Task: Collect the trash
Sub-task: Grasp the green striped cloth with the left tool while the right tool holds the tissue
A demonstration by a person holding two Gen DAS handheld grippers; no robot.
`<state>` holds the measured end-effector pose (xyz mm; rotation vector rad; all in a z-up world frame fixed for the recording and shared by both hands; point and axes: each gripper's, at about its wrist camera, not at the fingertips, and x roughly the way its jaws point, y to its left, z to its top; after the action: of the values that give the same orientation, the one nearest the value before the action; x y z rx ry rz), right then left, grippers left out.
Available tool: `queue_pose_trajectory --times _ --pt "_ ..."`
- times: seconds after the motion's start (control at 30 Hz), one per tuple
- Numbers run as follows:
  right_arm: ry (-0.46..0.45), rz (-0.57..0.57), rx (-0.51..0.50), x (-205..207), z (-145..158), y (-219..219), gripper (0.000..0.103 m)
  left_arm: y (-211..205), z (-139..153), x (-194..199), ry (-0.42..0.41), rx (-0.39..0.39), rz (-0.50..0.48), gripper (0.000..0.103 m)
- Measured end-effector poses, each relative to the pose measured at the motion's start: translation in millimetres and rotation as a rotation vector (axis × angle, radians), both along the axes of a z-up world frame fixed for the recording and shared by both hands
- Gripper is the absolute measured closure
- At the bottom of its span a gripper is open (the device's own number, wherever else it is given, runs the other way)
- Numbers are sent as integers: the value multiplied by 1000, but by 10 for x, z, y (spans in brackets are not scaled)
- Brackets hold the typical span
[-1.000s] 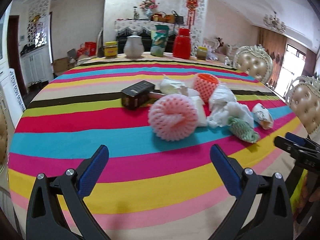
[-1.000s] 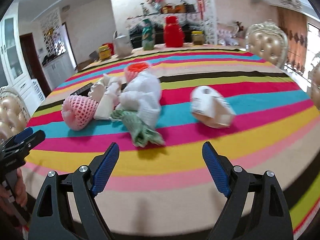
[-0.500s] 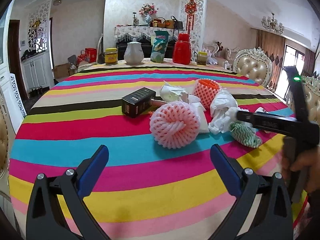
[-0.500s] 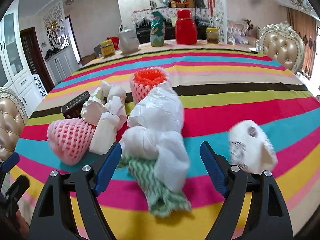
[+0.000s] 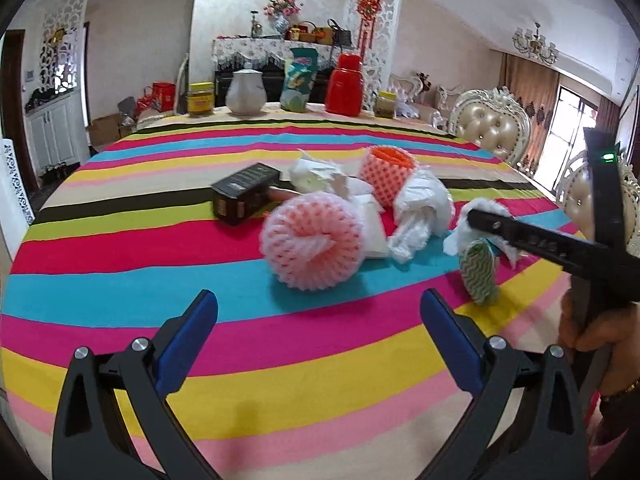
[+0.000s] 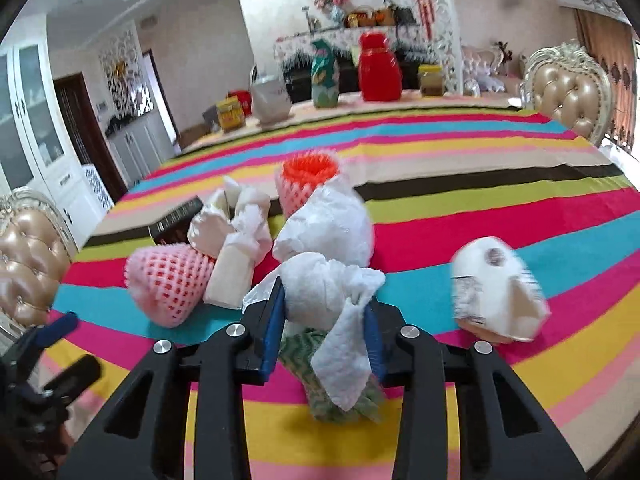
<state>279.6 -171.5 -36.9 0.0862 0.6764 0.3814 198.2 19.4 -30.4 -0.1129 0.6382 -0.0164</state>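
The right gripper pinches a crumpled white tissue wad with a green zigzag-patterned wrapper beneath, at the trash pile's near edge on the striped tabletop. First pickup appears underway; lifting clear likely comes next. The left gripper hovers, fingers spread.

Counts on and around the striped table

2 pink foam fruit nets: 1 closed net and 1 open-topped net. 1 black box. 1 green-and-white zigzag cloth. 1 printed paper cup on its side. Crumpled white tissue wads overlap, so no firm count. At the far edge: 1 white jug, 1 red flask, 1 green packet, 2 jars. 2 grippers: left gripper, right gripper.
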Motion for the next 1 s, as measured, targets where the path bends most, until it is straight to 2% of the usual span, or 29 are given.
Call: queue_pose_trajectory --times 0.17,0.37,0.57,0.7,0.9,1.0 --pt "-33 -15 79 -245 145 -383 68 -329 2 140 32 15 -54 5" --pt "-98 -88 137 -537 280 -847 68 -863 -74 346 83 27 -147 5" --pt "-137 -169 133 -809 315 -1312 67 -1413 -73 446 84 32 -235 5" --pt "-132 -226 127 -954 259 -1603 67 -1770 -97 546 92 33 -310 5" --pt "-117 -276 139 -1108 127 -1903 67 -2034 -341 849 193 39 -314 6" --pt "-107 -288 157 -1146 73 -1972 67 -2106 -448 1006 244 76 -309 16"
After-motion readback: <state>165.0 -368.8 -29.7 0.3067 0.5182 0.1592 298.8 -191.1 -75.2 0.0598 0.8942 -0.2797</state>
